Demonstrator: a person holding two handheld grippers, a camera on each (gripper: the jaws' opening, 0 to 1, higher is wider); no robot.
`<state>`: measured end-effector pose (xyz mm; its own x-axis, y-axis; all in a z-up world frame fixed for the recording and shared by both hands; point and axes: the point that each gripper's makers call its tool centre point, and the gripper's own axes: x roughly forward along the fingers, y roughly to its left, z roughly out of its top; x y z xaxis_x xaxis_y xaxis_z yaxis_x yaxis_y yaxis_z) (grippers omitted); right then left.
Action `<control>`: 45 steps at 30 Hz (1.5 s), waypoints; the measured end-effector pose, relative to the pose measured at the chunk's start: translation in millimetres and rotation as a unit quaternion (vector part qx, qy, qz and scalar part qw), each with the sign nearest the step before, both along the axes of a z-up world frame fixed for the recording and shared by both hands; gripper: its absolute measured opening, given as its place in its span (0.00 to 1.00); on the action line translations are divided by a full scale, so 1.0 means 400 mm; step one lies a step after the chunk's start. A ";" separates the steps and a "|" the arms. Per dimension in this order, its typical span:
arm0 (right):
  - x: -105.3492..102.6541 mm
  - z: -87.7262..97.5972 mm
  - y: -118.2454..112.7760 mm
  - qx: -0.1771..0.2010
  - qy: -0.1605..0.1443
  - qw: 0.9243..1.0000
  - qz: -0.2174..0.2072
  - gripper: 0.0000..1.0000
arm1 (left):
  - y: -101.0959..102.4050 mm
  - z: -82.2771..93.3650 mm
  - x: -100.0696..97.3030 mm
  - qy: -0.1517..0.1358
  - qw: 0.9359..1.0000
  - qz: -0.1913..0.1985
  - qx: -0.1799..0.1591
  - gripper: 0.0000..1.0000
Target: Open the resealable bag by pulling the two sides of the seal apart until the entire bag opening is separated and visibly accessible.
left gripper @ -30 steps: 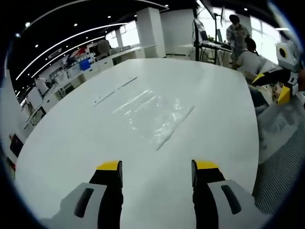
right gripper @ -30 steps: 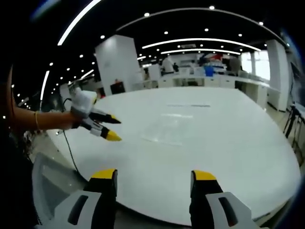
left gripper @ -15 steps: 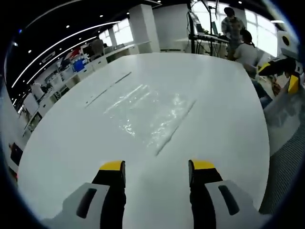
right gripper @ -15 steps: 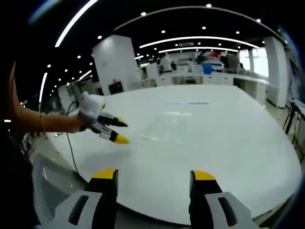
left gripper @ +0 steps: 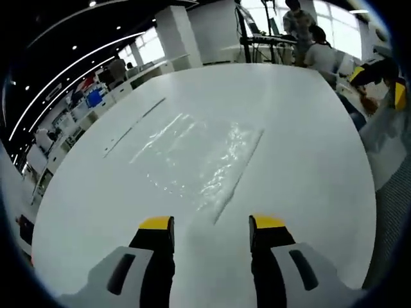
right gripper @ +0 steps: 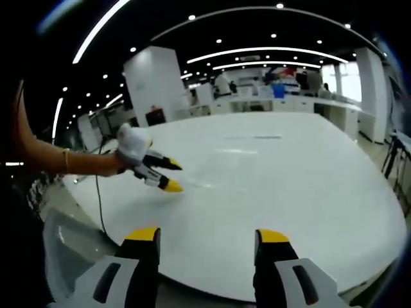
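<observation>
The clear resealable bag point(left gripper: 192, 154) lay flat on the white bench point(left gripper: 302, 167); its seal strip point(left gripper: 236, 176) ran lengthwise away from the left claw point(left gripper: 210, 224), which hung spread and empty just short of the strip's near end. The right claw point(right gripper: 207, 236), also spread, sat off the bench edge, well apart from the bag; the left looked nearer for the first pinch.

No legible text, labels, brands, nos. or signs in either view. Red and blue shapes at the far back of the room are too small and blurred to read.
</observation>
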<state>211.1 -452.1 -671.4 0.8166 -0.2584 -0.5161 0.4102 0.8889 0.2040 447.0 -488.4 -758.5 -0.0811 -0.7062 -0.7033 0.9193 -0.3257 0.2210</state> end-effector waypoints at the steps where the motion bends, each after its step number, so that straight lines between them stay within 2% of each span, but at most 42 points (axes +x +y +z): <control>1: 0.000 0.000 0.000 0.000 0.000 1.000 0.000 0.57 | -0.003 0.000 -0.001 -0.001 1.000 -0.001 0.001 0.43; 12: -0.001 -0.002 -0.002 0.004 0.001 1.000 -0.003 0.56 | -0.026 -0.025 -0.007 0.002 1.000 -0.011 0.011 0.36; 14: -0.002 -0.002 -0.003 0.006 0.000 1.000 -0.005 0.56 | -0.034 -0.019 -0.008 0.016 1.000 -0.009 0.006 0.34; 17: -0.004 -0.005 -0.006 0.007 0.001 1.000 -0.008 0.55 | -0.043 -0.021 -0.007 0.021 1.000 -0.010 0.005 0.31; 25: -0.006 -0.006 -0.008 0.011 0.000 1.000 -0.011 0.54 | -0.038 -0.031 -0.031 0.068 0.998 -0.003 0.012 0.11; 29: -0.005 -0.006 -0.010 0.011 0.000 1.000 -0.013 0.54 | -0.035 -0.034 -0.041 0.074 0.997 -0.015 0.017 0.05; 33: -0.006 -0.004 -0.011 0.011 -0.002 1.000 -0.016 0.54 | -0.034 -0.035 -0.042 0.077 0.997 -0.020 0.017 0.04; 36: -0.006 -0.004 -0.012 0.011 -0.002 1.000 -0.017 0.53 | -0.034 -0.034 -0.046 0.067 0.997 -0.031 0.019 0.03; 40: -0.007 -0.003 -0.013 0.010 -0.003 1.000 -0.019 0.53 | -0.032 -0.034 -0.051 0.031 0.997 -0.060 0.027 0.02; 45: -0.007 -0.001 -0.015 0.009 -0.004 1.000 -0.021 0.53 | -0.031 -0.034 -0.059 0.013 0.996 -0.082 0.033 0.01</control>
